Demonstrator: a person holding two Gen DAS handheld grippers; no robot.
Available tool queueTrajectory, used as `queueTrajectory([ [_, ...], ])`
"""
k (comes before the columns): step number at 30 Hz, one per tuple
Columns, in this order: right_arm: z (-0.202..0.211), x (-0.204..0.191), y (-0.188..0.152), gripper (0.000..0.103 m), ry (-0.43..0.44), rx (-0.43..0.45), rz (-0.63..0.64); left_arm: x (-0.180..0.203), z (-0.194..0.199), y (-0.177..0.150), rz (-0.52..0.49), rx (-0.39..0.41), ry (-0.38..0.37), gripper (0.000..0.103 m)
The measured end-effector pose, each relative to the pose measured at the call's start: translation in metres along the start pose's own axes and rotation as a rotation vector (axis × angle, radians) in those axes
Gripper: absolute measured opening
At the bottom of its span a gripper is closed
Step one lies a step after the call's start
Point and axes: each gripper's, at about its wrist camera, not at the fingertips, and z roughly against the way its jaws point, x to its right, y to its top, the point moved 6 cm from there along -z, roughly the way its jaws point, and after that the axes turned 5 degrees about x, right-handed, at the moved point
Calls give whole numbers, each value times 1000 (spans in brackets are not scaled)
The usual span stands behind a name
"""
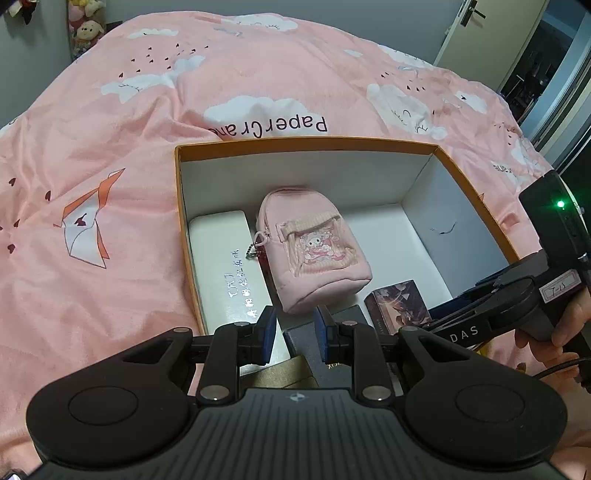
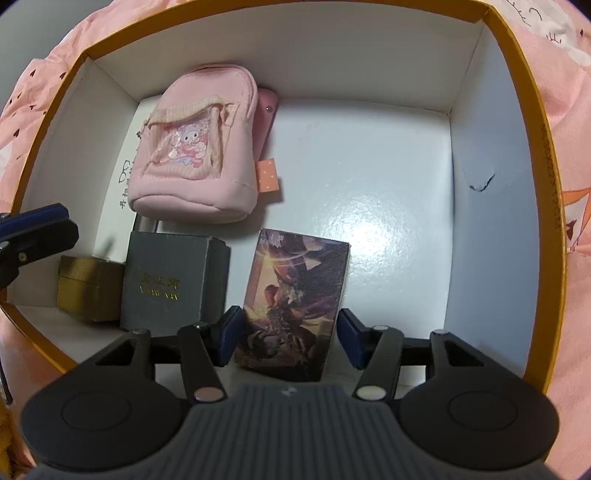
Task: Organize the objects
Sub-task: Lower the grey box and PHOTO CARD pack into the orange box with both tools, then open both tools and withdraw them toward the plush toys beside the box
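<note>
An orange-rimmed white box (image 1: 306,142) lies on the pink bed. Inside lie a pink mini backpack pouch (image 1: 314,247), a long white case (image 1: 225,266), a grey box (image 2: 166,284), a small gold box (image 2: 86,286) and an illustrated card box (image 2: 295,299). My left gripper (image 1: 293,338) is open and empty, hovering at the box's near edge just short of the pouch. My right gripper (image 2: 290,338) is open, its fingers on either side of the card box's near end, with a gap on the right side. The card box also shows in the left wrist view (image 1: 397,302).
The pink cloud-print bedspread (image 1: 110,184) surrounds the box. The box's right half floor (image 2: 369,177) is bare white. A door (image 1: 491,40) stands at the far right, and plush toys (image 1: 86,29) hang at the far left wall.
</note>
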Motion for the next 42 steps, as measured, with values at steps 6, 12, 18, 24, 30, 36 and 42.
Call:
queueTrajectory([
  [6,1,-2,-1,55,10,17,14,8,7,-7,-23,52,21,28],
  [12,-1,-14,-1,47,58,31,75,21,25,-19,-18,156,44,28],
  [18,-3,-9,-3,49,82,34,67,33,35,-29,-14,206,39,28],
  [24,15,-12,-6,58,-13,157,46,42,58,-38,-77,302,59,28],
  [30,85,-21,-30,63,-107,514,23,47,86,-58,-227,415,117,30],
  [36,123,-28,-79,67,-213,751,2,22,107,-83,-314,466,264,31],
  [42,145,-13,-148,67,-302,829,-84,-33,113,-94,-361,442,479,35],
])
